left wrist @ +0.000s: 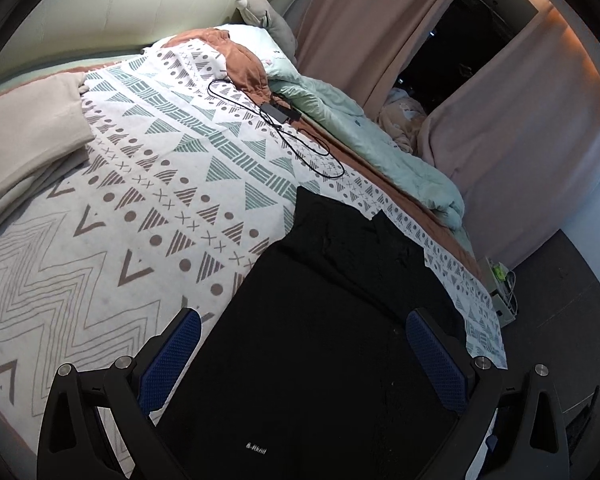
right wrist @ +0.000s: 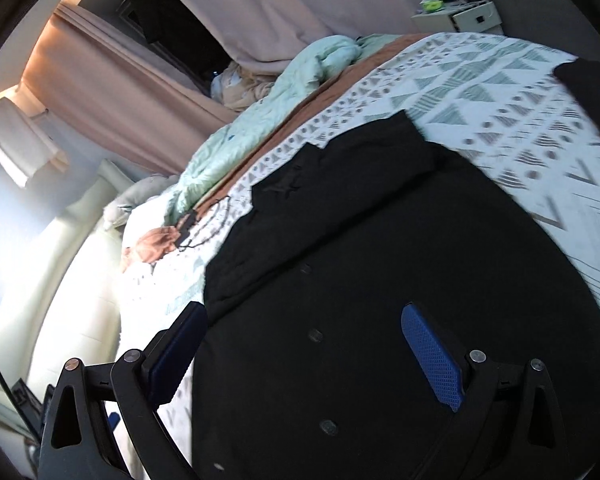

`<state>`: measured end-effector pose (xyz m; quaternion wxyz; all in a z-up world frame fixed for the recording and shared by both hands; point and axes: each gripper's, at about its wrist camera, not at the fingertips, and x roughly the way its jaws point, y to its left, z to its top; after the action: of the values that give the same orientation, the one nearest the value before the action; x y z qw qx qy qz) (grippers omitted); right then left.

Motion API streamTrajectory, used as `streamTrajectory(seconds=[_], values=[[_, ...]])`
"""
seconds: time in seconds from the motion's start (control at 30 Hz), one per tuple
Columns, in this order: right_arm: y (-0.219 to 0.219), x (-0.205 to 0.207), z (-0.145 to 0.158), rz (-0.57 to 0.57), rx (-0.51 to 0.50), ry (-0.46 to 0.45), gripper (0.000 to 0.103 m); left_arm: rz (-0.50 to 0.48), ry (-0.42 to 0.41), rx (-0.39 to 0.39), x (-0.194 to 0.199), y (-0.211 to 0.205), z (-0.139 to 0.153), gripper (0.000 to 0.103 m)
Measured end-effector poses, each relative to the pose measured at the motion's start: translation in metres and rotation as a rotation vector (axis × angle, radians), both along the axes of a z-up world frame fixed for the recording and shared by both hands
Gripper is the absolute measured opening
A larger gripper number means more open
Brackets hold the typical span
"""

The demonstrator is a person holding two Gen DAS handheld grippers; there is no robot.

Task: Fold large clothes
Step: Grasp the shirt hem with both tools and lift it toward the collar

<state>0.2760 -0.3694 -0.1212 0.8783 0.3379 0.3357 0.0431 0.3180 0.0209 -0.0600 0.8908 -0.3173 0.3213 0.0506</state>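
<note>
A large black garment (left wrist: 320, 320) with buttons lies spread on the patterned blanket (left wrist: 148, 184) of a bed. My left gripper (left wrist: 304, 330) hovers above it, jaws wide apart, with nothing pressed between the blue pads (left wrist: 432, 344). In the right wrist view the same black garment (right wrist: 380, 280) fills the lower half, buttons showing down its middle. My right gripper (right wrist: 304, 328) stands open over it, the pads (right wrist: 428, 348) well apart and touching no cloth. A separate piece of black cloth (right wrist: 588, 84) shows at the far right edge.
A folded beige cloth (left wrist: 24, 132) lies at the bed's left. A black cable with charger (left wrist: 278, 114) lies on the blanket near a brown pillow (left wrist: 244, 64) and a mint duvet (left wrist: 380, 140). Pink curtains (left wrist: 520, 140) hang beyond. A small white box (right wrist: 460, 16) stands beside the bed.
</note>
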Motion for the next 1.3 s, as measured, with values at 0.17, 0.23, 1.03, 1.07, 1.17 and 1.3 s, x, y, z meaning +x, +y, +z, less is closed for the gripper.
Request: streamTrajectory(seconds=[0.17, 0.23, 1.03, 1.07, 1.17, 1.3], values=[[-0.025, -0.052, -0.004, -0.06, 0.004, -0.004, 0.098, -0.004, -0.002, 0.029, -0.046, 0.004, -0.01, 0.1], [-0.034, -0.066, -0.006, -0.08, 0.012, -0.006, 0.098, -0.006, 0.007, 0.02, -0.062, 0.007, -0.017, 0.093], [-0.155, -0.21, -0.097, -0.247, 0.127, 0.082, 0.077, -0.08, 0.167, -0.219, -0.144, 0.025, -0.113, 0.043], [-0.158, -0.21, -0.1, -0.251, 0.144, 0.074, 0.077, -0.075, 0.169, -0.221, -0.143, 0.026, -0.114, 0.043], [-0.16, -0.207, -0.107, -0.248, 0.156, 0.068, 0.076, -0.061, 0.175, -0.221, -0.14, 0.028, -0.117, 0.043], [-0.159, -0.194, -0.118, -0.228, 0.174, 0.077, 0.073, -0.052, 0.194, -0.22, -0.136, 0.03, -0.126, 0.043]])
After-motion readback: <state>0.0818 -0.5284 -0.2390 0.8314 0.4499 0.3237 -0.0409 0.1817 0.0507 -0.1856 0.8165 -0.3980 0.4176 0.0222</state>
